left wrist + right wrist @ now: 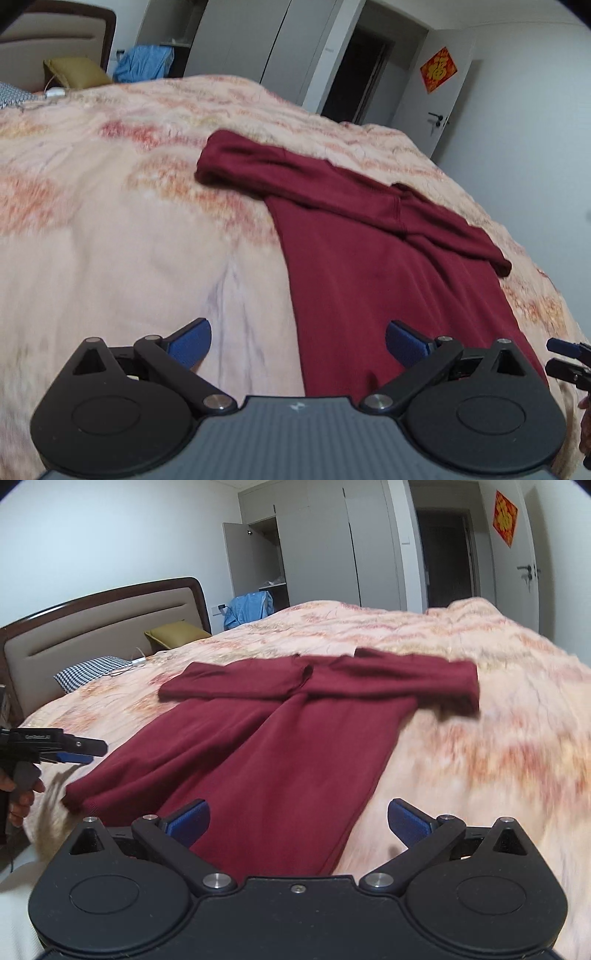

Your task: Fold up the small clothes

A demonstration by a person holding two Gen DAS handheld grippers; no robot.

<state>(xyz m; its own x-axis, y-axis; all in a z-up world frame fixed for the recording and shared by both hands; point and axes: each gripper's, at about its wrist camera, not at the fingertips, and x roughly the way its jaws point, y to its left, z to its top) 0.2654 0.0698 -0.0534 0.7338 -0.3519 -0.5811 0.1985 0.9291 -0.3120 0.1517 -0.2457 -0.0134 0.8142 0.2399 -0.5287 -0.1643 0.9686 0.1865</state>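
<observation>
Flat on floral bedspread [480, 738]: maroon long-sleeved top [266, 753], sleeves folded across; long axis 7-to-1 o'clock. Left gripper [297, 341], right gripper [298, 821] both agape, empty.

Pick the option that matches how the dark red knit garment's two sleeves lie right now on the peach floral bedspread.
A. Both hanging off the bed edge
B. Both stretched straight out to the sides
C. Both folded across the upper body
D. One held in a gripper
C: in the right wrist view both sleeves of the dark red knit garment lie crosswise over its upper part on the peach floral bedspread, and the right gripper and left gripper are open, holding nothing.
</observation>
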